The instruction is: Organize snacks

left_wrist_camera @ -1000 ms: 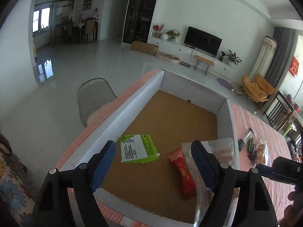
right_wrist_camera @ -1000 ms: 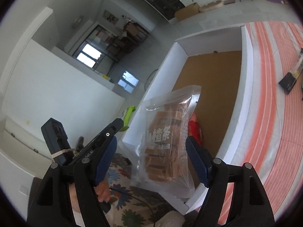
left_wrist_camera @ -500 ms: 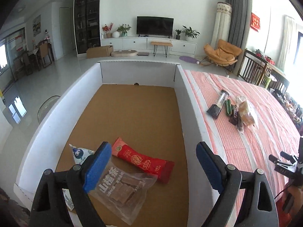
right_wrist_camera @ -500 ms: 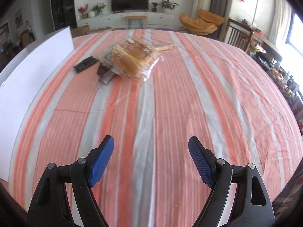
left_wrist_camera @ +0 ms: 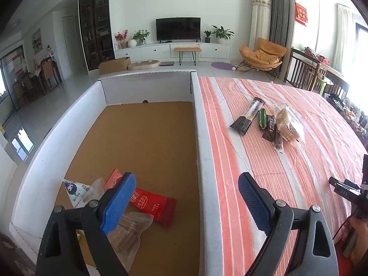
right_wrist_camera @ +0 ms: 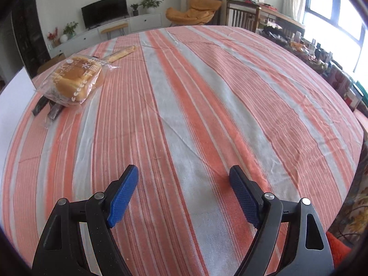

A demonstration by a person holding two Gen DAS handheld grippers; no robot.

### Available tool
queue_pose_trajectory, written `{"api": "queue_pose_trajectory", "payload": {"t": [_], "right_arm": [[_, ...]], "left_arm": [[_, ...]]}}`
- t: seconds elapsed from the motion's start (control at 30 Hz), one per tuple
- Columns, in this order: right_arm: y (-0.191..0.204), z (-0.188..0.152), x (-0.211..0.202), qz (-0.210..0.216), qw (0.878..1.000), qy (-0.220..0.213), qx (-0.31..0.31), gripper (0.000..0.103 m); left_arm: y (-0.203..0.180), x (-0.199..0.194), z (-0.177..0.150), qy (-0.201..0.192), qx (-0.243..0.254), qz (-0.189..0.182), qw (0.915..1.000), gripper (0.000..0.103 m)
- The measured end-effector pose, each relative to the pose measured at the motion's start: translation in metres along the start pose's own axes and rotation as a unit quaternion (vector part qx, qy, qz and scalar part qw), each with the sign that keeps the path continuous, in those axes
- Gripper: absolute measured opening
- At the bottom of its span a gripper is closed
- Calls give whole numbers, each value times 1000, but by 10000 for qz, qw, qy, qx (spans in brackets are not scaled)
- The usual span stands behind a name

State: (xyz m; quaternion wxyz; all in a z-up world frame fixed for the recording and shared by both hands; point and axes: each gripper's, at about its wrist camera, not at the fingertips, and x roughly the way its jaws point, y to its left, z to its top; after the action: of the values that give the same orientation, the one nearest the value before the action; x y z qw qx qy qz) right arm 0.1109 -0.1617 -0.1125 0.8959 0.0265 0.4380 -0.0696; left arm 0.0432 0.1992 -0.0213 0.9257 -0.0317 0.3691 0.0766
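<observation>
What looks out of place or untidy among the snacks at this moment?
Nothing is spilled or damaged. The packets in the box lie heaped in its near corner, the red packet askew across the clear bag. The bread bag rests on top of dark bars on the tablecloth.

Daylight all over, no lamps needed. On the right wrist view the window at upper right is blown out white, and the striped tablecloth nearest that window looks washed out. Shadows under the blue pads are soft and faint. On the left wrist view the curtains glare too, while the floor of the white box stays evenly lit. Heavy fisheye bending: straight edges curve, corners go black. Focus is decent mid-frame, softer toward the rim.
</observation>
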Motion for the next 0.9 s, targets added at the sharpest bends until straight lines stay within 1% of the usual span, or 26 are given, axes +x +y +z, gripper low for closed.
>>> {"api": "queue_pose_trajectory", "payload": {"t": [0.07, 0.13, 0.17, 0.23, 0.27, 0.33, 0.4, 0.47, 0.57, 0.6, 0.67, 0.73, 0.8, 0.9], "right_arm": [[-2, -3, 0, -7, 10000, -4, 25, 87], [-5, -3, 0, 2, 10000, 10, 87, 89], [-6, -3, 0, -6, 10000, 6, 90, 89], [-5, -4, 0, -19, 9999, -2, 100, 89], [-5, -4, 0, -22, 9999, -4, 103, 89], [-5, -4, 0, -29, 9999, -9, 105, 89], [-5, -5, -1, -37, 9999, -14, 112, 89], [-5, -6, -2, -40, 9999, -17, 113, 90], [-6, -6, -2, -44, 9999, -20, 119, 90], [-6, -5, -2, -44, 9999, -19, 119, 90], [-6, -5, -2, -42, 9999, -18, 120, 90], [-6, -5, -2, -44, 9999, -17, 120, 90], [-6, -5, -2, -47, 9999, -14, 123, 91], [-7, -6, -3, -51, 9999, -6, 141, 92]], "left_arm": [[-1, -14, 4, -345, -150, 174, 9991, 90], [-10, -34, 9, -777, -150, 206, 9967, 91], [-19, -44, 12, -948, -97, 132, 9954, 92], [-38, -59, 16, -1186, 77, -41, 9929, 99], [-48, -66, 17, -1275, 190, -162, 9915, 101], [-68, -75, 18, -1292, 353, -458, 9899, 103], [-88, -76, 18, -1112, 483, -853, 9889, 103], [-109, -69, 16, -835, 540, -1221, 9875, 103], [-141, -50, 5, -331, 627, -1641, 9839, 103], [-150, -42, 1, -192, 674, -1708, 9828, 103], [-172, -22, -9, 117, 806, -1743, 9813, 103], [-185, 2, -19, 417, 895, -1720, 9801, 103], [-193, 28, -28, 619, 921, -1560, 9815, 103], [-193, 63, -36, 721, 917, -1168, 9863, 103]]}}
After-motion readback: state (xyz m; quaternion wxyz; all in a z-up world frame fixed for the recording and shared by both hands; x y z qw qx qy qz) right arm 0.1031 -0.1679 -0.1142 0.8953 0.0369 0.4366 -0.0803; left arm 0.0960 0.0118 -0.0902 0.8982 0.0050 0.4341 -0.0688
